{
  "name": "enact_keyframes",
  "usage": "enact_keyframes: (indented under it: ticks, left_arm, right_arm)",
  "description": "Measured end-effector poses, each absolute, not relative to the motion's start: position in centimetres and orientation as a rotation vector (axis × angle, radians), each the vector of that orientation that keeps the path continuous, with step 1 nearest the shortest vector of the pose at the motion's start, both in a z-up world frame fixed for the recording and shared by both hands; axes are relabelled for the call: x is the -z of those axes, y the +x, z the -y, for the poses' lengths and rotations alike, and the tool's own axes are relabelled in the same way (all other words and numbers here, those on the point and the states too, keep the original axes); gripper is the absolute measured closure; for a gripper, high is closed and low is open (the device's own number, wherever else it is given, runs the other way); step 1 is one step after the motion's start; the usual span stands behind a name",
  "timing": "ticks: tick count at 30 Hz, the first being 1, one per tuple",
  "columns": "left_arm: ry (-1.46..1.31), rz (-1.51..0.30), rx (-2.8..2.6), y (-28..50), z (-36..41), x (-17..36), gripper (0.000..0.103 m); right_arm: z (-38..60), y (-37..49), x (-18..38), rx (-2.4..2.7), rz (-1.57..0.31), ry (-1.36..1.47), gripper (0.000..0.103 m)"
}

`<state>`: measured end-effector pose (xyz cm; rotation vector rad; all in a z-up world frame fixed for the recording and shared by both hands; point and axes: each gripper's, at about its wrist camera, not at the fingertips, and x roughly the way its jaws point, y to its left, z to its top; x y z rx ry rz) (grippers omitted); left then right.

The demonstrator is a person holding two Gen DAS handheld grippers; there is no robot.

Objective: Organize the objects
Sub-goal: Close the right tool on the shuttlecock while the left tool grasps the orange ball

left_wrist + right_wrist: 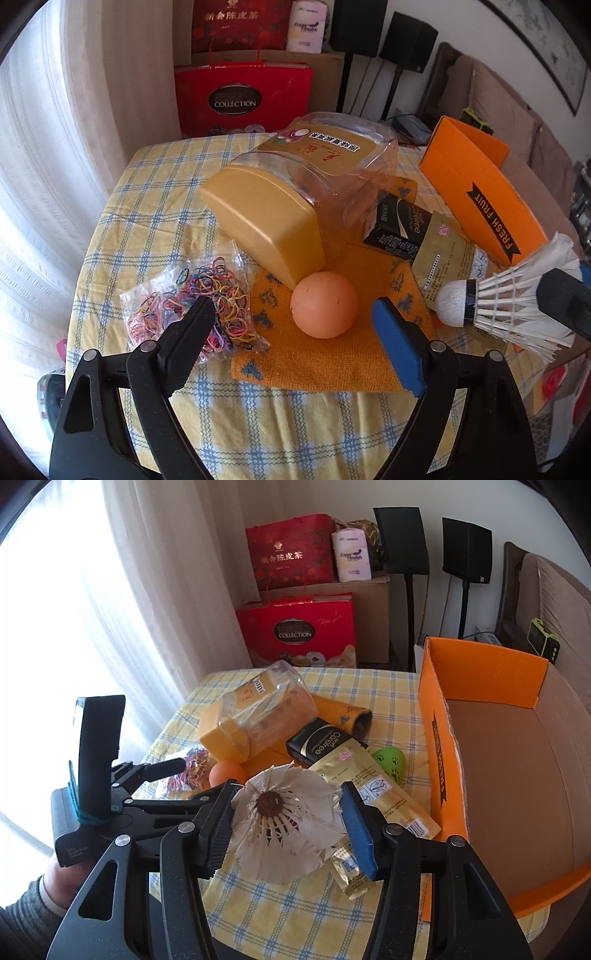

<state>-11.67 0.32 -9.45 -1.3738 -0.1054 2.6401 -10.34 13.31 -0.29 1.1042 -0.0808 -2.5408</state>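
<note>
Left wrist view: we see our left gripper [291,317] with jaws spread wide around an orange ball [324,305], not touching it. The ball rests on an orange knitted cloth [332,362] on the checked tablecloth [155,206], just beside the yellow lid of a clear jar [295,192] lying on its side. A bag of coloured rubber bands [199,306] lies to its left. Our right gripper [286,823] clamps a white shuttlecock [284,819] by its feathers, apparently lifted clear of the table, near the open orange box [480,686].
</note>
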Motion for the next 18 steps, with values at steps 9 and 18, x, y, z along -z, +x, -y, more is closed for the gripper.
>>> enact_keyframes:
  ticks: [9,18]
  left_arm:
    - [-1.397,0.123,-2.597,-11.9,-0.9,9.7,0.066]
    - [-1.354,0.119,-2.601,-10.2,-0.7,8.0,0.066]
  right_arm:
    - [-14.4,-9.3,-0.7,2.565,0.119,1.069,0.047]
    - [-15.3,-8.2,-2.1,2.584,0.154,1.023,0.047]
